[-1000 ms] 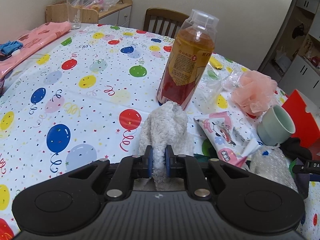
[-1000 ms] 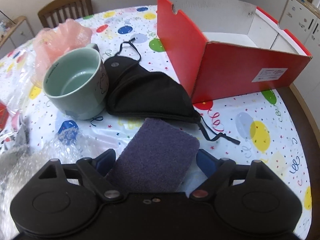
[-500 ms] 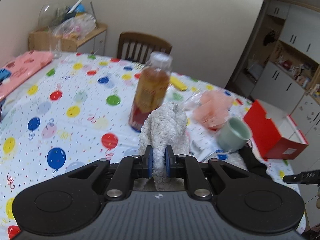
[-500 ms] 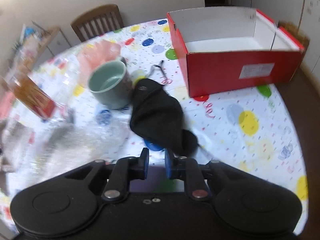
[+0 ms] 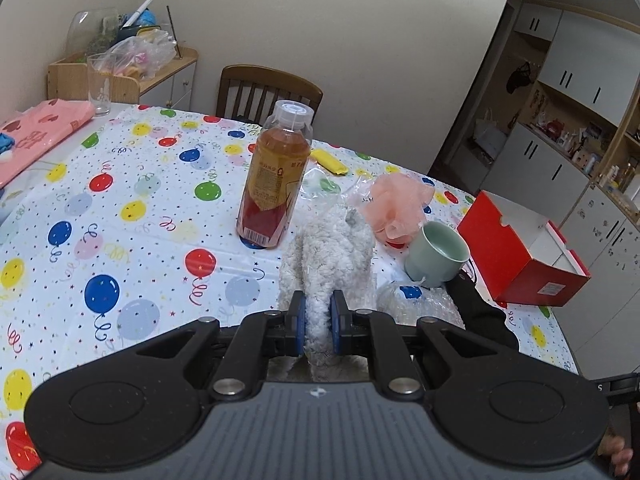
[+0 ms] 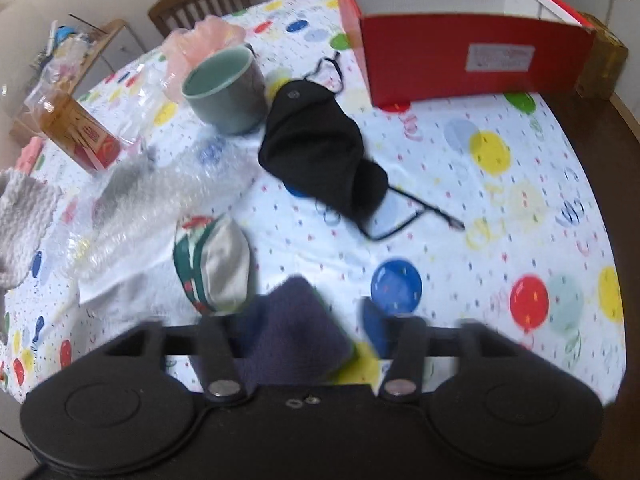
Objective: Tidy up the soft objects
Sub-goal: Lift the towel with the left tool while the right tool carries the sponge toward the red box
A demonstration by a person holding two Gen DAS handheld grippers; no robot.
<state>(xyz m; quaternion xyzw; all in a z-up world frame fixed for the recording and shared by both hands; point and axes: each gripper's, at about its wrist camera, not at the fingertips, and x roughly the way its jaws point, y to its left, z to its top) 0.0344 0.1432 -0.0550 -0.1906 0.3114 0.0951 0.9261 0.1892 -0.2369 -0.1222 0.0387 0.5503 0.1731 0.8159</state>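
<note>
My left gripper [image 5: 316,312] is shut on a white fluffy cloth [image 5: 328,248] and holds it up over the balloon tablecloth; the cloth's edge [image 6: 24,208] shows in the right wrist view. My right gripper [image 6: 296,320] has its jaws opening, with a purple sponge-like pad [image 6: 296,332] between them. The pad sits toward the left finger, with a gap to the right pad; this view is blurred. A black face mask [image 6: 320,152] lies ahead of it. The open red box [image 6: 472,60] [image 5: 516,256] stands at the far right.
A pale green cup [image 5: 436,256], a pink mesh pouf [image 5: 396,200], a tea bottle [image 5: 276,184] and bubble wrap [image 6: 168,200] crowd the middle. A green-and-white packet [image 6: 216,268] lies near the right gripper. A chair [image 5: 268,92] stands behind the table.
The left gripper has risen with the fluffy cloth and swung right, bringing the red box into view. The right gripper closed on the purple pad, pulled back, and now stands wide.
</note>
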